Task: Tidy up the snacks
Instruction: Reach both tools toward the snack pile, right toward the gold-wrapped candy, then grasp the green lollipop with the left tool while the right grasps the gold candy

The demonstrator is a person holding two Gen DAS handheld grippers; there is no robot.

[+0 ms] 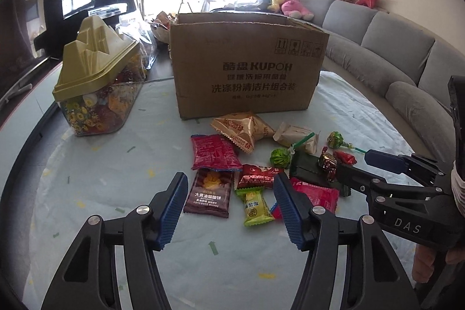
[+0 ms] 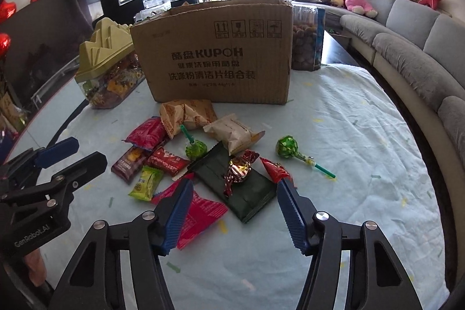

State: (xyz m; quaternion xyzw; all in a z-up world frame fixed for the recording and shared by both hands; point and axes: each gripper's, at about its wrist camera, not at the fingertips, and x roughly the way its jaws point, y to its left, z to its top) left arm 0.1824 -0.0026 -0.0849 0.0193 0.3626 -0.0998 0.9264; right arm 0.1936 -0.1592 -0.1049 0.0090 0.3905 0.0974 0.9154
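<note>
A pile of wrapped snacks lies on the pale tablecloth (image 1: 101,182) in front of an open cardboard box (image 1: 247,71). My left gripper (image 1: 229,179) hovers open over the pile's near left side, with a brown biscuit packet (image 1: 210,192) and a green candy (image 1: 255,207) between its fingers, untouched. My right gripper (image 2: 235,183) is open above a dark green packet (image 2: 247,191) on which a foil-wrapped candy (image 2: 238,169) lies. A red packet (image 2: 200,217) lies under its left finger. Two green lollipops (image 2: 287,148) lie nearby.
A clear candy jar with an olive mountain-shaped lid (image 1: 96,83) stands left of the box. A tall snack container (image 2: 308,39) stands behind the box's right corner. A grey sofa (image 2: 421,54) curves along the table's right side. A hand (image 1: 430,260) holds the right gripper's handle.
</note>
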